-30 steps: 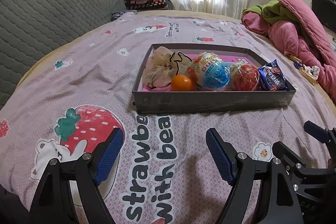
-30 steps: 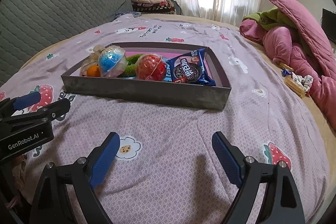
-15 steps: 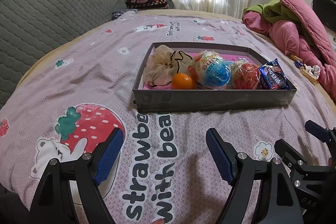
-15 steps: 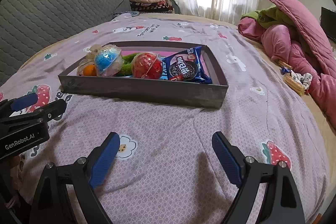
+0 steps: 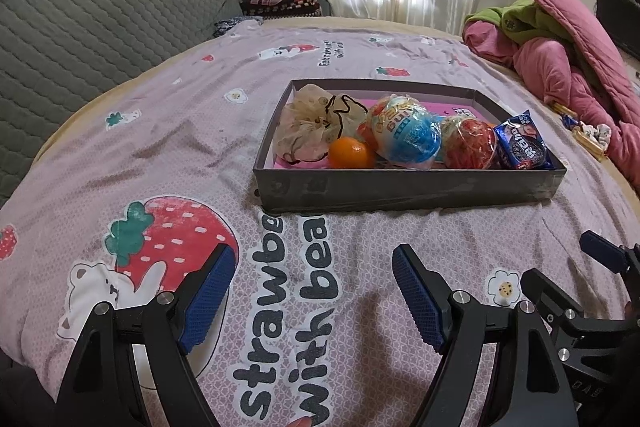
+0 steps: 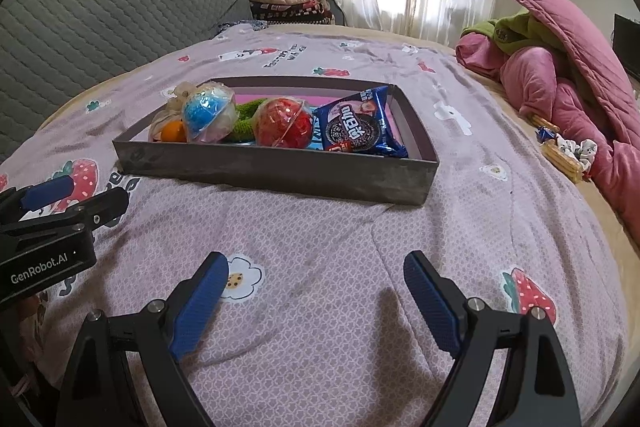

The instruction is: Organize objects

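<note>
Both the left gripper (image 5: 310, 289) and right gripper (image 6: 316, 297) are drawn slightly back from the filled tray (image 5: 400, 187) on the bedspread (image 5: 160, 147), jaws wide apart and empty, suggesting tidying is finished.

Filled grey tray (image 6: 280, 173) rests on bedsheet (image 6: 340, 247).

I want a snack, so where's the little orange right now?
The orange sits in the grey tray, near its front-left corner in the left wrist view, between the beige mesh pouch and the blue capsule toy.
</note>
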`<state>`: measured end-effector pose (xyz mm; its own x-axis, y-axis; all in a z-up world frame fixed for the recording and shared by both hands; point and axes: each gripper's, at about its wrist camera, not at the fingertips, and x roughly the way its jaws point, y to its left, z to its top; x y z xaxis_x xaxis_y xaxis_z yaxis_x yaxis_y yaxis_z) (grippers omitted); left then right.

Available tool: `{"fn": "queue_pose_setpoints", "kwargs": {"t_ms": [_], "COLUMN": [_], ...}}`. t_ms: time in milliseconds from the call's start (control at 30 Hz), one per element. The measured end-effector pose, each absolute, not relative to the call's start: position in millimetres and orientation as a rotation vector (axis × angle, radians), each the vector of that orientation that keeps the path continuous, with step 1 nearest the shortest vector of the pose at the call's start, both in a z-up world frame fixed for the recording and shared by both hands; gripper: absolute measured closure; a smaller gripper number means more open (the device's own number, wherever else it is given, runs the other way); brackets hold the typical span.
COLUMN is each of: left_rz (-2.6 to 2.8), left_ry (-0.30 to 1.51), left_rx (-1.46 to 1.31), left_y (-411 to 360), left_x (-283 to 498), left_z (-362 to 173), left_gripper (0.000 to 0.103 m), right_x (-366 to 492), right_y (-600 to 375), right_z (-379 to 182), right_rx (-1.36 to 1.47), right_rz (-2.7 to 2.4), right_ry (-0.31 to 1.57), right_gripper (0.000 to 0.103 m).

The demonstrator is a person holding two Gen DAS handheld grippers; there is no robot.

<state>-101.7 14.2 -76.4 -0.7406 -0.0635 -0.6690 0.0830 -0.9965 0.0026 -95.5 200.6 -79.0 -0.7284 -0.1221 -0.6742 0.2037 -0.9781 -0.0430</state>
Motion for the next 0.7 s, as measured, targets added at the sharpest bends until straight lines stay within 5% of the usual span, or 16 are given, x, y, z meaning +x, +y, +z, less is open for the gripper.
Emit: {"fn": "queue_pose_setpoints", "kwargs": {"t_ms": [700], "left_rz": [-2.895], "left_ry": [0.083], "left_rx": [1.073], "left_y": [11.7], "left_x": [-100.3], "left_z": [-73.2], "left_gripper": [0.021], "right_x": [-96.3], "right_y": [198.2], "right_z": [-80.7], "right_rx": [1.063], "right_rz": [-2.762], "right_ry": [0.186], "right_gripper": [0.014]}}
